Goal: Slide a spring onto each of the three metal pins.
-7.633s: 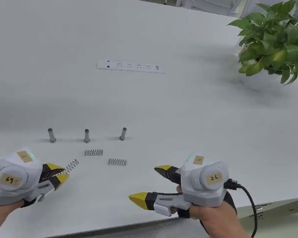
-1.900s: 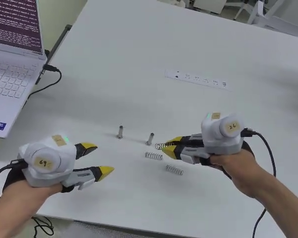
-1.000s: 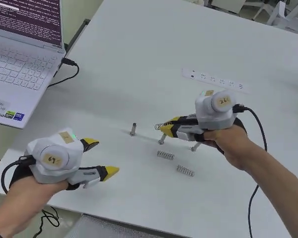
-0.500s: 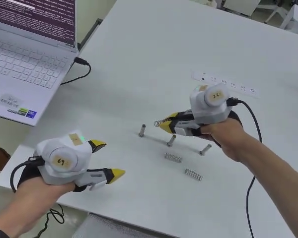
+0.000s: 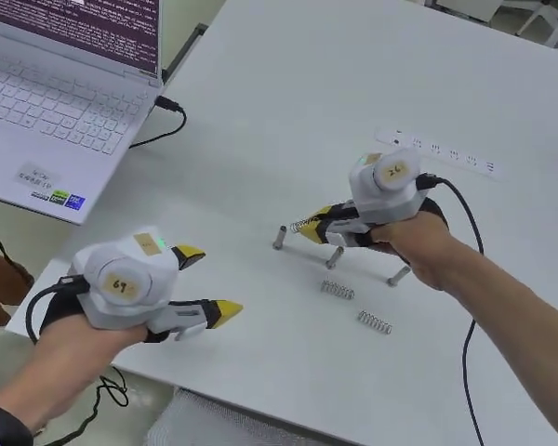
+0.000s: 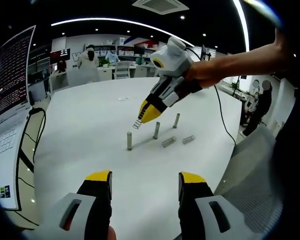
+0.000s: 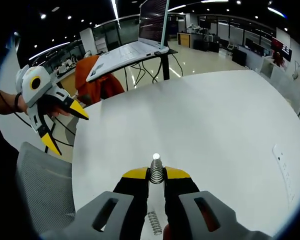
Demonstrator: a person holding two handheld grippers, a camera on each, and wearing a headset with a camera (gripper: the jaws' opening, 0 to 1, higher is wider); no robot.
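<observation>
Clamping a coiled steel spring (image 7: 156,172), the right gripper (image 5: 309,229) hovered by the leftmost grey metal pin (image 5: 280,238), both aligned in its own view. The left gripper (image 6: 146,177) gaped empty.

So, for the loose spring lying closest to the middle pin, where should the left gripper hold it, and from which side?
Probably near one end, across its axis. The spring lies flat on the table, so the open left gripper should come from above, one jaw on each long side. That leaves most coils free to slide over a pin.
</observation>
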